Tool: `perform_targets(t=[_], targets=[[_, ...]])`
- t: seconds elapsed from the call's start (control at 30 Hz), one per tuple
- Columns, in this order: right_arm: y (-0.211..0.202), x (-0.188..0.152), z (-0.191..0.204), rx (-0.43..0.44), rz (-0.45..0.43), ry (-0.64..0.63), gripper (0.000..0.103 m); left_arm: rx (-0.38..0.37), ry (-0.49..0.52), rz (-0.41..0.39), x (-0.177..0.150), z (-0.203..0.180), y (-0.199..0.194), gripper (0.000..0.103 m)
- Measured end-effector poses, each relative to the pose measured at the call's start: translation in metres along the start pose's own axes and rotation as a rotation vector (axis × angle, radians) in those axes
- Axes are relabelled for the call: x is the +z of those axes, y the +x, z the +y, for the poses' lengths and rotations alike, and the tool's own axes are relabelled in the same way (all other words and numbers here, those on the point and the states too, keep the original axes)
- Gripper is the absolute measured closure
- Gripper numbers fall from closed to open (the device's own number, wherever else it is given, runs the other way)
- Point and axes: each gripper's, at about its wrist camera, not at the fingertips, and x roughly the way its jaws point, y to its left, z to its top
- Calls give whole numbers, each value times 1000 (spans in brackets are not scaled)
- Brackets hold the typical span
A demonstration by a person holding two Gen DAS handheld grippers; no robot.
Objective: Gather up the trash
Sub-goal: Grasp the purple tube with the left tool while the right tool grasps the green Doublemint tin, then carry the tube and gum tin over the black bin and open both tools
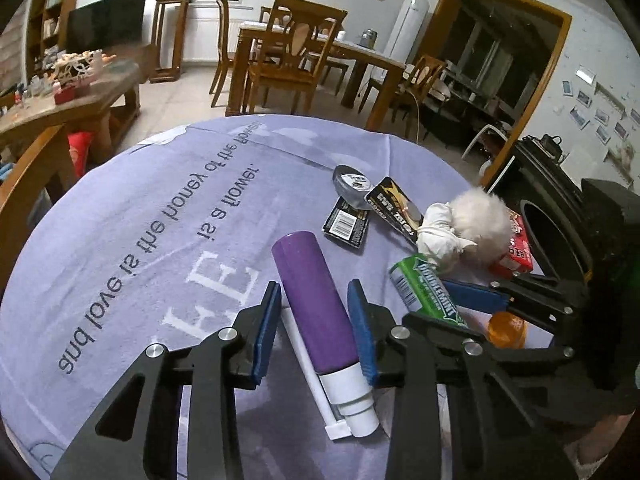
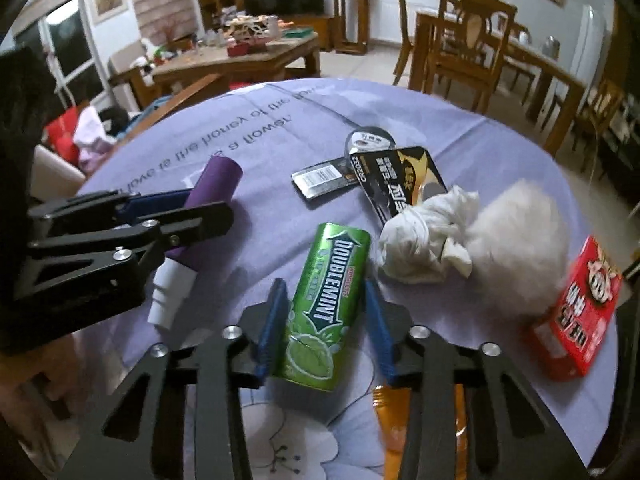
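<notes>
Straddling a purple tube [image 1: 316, 304] with a white cap, the left gripper [image 1: 316, 300] sits low in the centre of the left wrist frame, its 2 blue pads [image 1: 267, 320] pressed against the tube's sides on the lavender tablecloth [image 1: 140, 220]. At lower centre of the right wrist frame, the right gripper [image 2: 326, 312] is clamped on a green Doublemint container [image 2: 324, 304], a pad [image 2: 274, 316] against each side. Right of it lie a crumpled white tissue [image 2: 420, 240] touching a white fluffy ball [image 2: 520, 248], and a red carton [image 2: 580, 312] at the right edge. Above centre, 2 battery blister cards [image 2: 400, 184] overlap beside a tape roll [image 2: 368, 140]. An orange object [image 2: 384, 420] shows under the right gripper, at the bottom.
</notes>
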Motion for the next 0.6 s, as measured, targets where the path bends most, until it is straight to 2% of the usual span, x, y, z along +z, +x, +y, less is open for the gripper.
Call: perform_targets(t=[0.17, 0.23, 0.33, 0.4, 0.5, 0.6], targets=[[-5, -7, -17, 40, -37, 43, 71, -13, 3, -27, 2, 2, -4, 69], [-18, -8, -24, 71, -68, 62, 71, -38, 13, -63, 3, 0, -8, 69], [-45, -14, -38, 110, -158, 96, 71, -112, 26, -126, 6, -5, -19, 70], [-63, -20, -49, 131, -213, 128, 71, -120, 43, -157, 8, -12, -25, 70], [-93, -28, -73, 156, -301, 195, 71, -144, 48, -170, 10, -20, -28, 70], [-124, -41, -107, 137, -392, 284, 71, -169, 54, -177, 14, -34, -31, 70]])
